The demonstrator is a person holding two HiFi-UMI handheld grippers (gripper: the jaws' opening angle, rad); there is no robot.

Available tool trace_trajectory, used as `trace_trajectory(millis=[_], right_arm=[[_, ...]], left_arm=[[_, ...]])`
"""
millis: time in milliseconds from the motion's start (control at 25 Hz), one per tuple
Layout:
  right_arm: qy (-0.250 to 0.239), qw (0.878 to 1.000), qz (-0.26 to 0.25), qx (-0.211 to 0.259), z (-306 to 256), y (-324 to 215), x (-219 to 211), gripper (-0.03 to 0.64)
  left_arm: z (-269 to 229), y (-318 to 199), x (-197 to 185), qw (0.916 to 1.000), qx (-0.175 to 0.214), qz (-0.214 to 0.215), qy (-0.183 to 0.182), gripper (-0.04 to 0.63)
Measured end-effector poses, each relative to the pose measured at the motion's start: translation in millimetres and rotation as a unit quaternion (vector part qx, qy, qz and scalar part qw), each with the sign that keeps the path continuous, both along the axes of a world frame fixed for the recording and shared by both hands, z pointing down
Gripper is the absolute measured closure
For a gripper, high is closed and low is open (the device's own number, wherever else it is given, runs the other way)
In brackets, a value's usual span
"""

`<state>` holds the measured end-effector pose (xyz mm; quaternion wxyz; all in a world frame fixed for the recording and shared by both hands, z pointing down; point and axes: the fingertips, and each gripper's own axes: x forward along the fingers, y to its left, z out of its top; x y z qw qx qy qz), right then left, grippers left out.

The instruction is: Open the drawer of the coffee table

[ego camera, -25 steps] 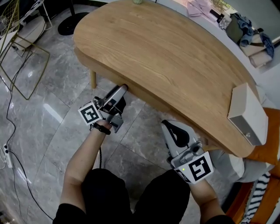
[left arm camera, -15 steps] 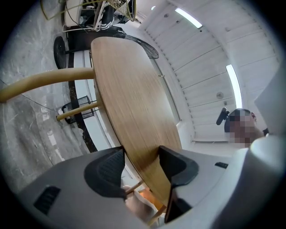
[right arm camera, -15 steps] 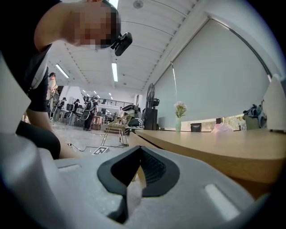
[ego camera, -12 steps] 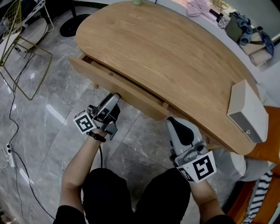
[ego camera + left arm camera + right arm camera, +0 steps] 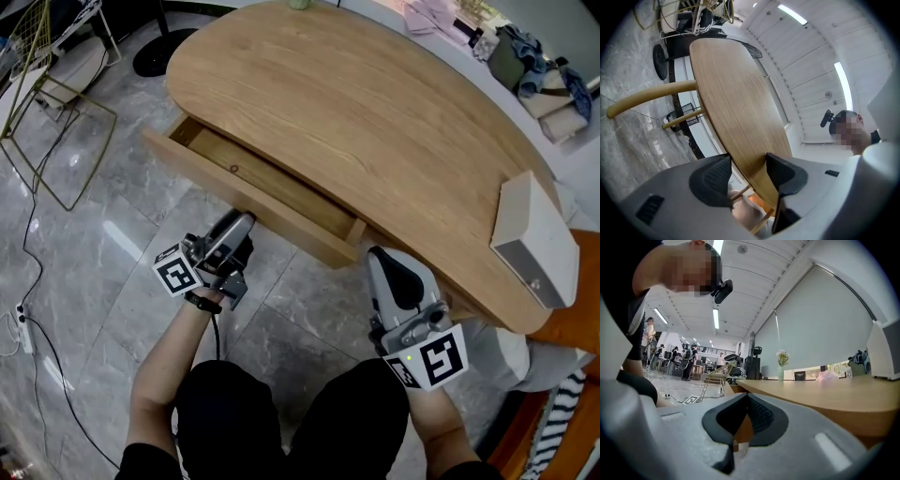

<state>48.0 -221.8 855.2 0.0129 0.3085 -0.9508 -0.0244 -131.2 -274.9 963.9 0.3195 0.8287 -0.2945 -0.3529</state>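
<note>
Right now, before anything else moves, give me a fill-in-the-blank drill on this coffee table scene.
1. The coffee table has its drawer standing ___, not shut.
2. The white box rests on the table's ___.
3. In the right gripper view, the vase at the table's far end holds ___.

Missing words: open; top; flowers
</note>
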Motion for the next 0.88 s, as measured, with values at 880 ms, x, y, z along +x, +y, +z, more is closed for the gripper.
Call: trace_trajectory(millis=[880], right_arm=[[-0.002,1.000,0.004,0.001,2.9,-5.0,-7.6,0.612]], left_arm=[[2.4,39.3,-11.5,0.9997,0.022,0.003,0.005,0.411]])
